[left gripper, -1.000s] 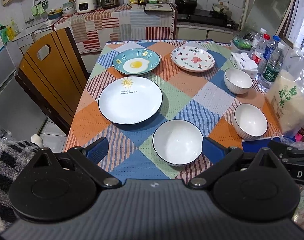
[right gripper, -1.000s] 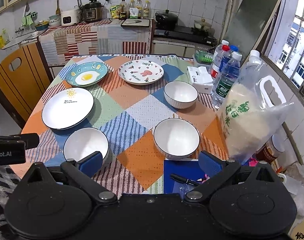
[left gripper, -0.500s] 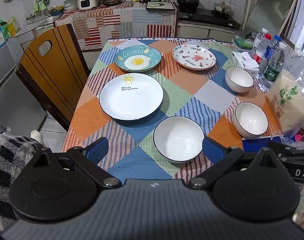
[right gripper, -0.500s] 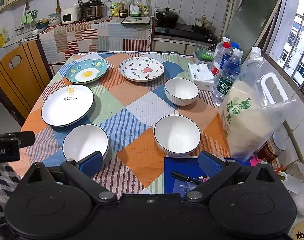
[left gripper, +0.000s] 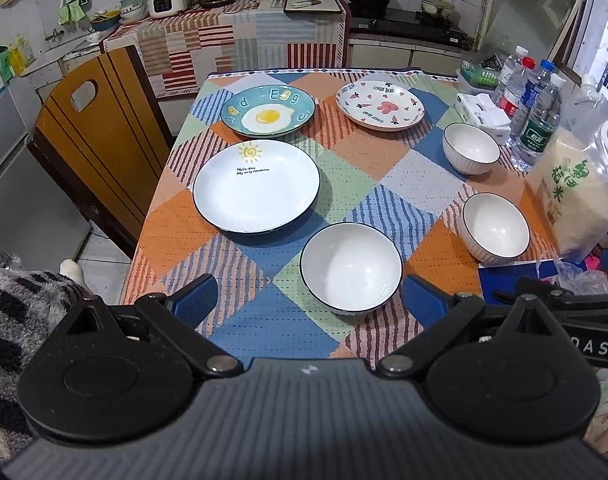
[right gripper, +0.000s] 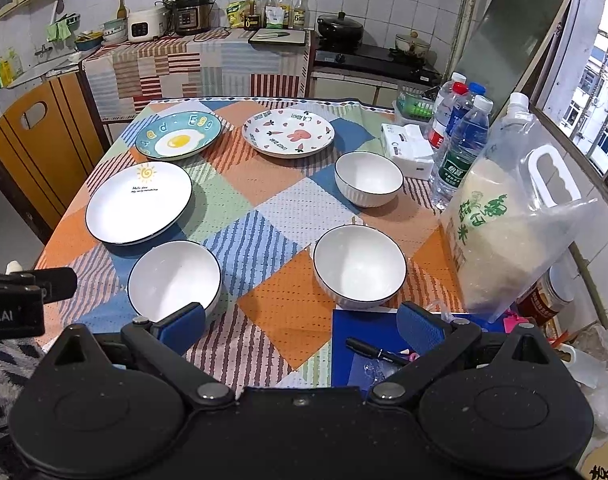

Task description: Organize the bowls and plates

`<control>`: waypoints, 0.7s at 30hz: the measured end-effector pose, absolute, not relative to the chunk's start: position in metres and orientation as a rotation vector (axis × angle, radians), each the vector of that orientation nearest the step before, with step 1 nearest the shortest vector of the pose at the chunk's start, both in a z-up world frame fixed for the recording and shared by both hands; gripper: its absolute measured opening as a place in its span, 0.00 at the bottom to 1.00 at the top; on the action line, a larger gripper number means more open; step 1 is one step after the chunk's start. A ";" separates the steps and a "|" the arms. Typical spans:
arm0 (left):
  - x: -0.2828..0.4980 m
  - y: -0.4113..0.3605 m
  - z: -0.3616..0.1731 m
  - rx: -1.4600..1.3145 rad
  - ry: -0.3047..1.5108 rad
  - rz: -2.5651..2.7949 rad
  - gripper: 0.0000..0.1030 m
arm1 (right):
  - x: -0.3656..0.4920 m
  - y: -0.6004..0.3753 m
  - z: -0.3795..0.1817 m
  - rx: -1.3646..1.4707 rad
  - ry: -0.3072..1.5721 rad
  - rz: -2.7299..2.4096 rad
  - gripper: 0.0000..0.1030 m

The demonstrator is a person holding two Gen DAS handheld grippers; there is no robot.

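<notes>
Three plates lie on the patchwork tablecloth: a white sun plate [left gripper: 256, 186] [right gripper: 139, 202], a blue egg plate [left gripper: 268, 110] [right gripper: 178, 140] and a pink rabbit plate [left gripper: 379, 105] [right gripper: 288, 133]. Three white bowls stand apart: a near-left bowl [left gripper: 351, 267] [right gripper: 174, 280], a near-right bowl [left gripper: 495, 226] [right gripper: 359, 266] and a far bowl [left gripper: 471, 148] [right gripper: 368, 178]. My left gripper [left gripper: 309, 300] is open and empty, just short of the near-left bowl. My right gripper [right gripper: 302, 326] is open and empty at the table's front edge.
A bag of rice [right gripper: 499, 236], water bottles [right gripper: 461, 152] and a tissue pack [right gripper: 409, 150] stand along the table's right side. A blue folder with a pen [right gripper: 377, 354] lies at the front right. A wooden chair [left gripper: 92, 136] stands left of the table.
Both grippers have drawn back and risen slightly, so the table looks a little farther away. No plate or bowl has moved. Both grippers stay open.
</notes>
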State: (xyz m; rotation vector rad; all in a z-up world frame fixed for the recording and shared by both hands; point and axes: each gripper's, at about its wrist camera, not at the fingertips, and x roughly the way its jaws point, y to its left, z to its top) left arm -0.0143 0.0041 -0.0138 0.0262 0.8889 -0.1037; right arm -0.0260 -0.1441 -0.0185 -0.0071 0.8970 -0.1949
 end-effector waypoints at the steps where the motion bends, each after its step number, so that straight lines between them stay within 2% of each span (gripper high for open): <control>1: -0.015 0.004 -0.014 0.024 0.889 -0.107 0.96 | -0.026 -0.144 -0.019 -0.008 0.898 -0.195 1.00; 17: -0.009 0.006 -0.007 0.049 0.897 -0.188 0.95 | -0.020 -0.145 -0.023 -0.003 0.906 -0.180 1.00; 21: 0.002 0.016 0.004 0.068 0.874 -0.199 0.95 | -0.016 -0.142 -0.019 -0.035 0.854 -0.166 1.00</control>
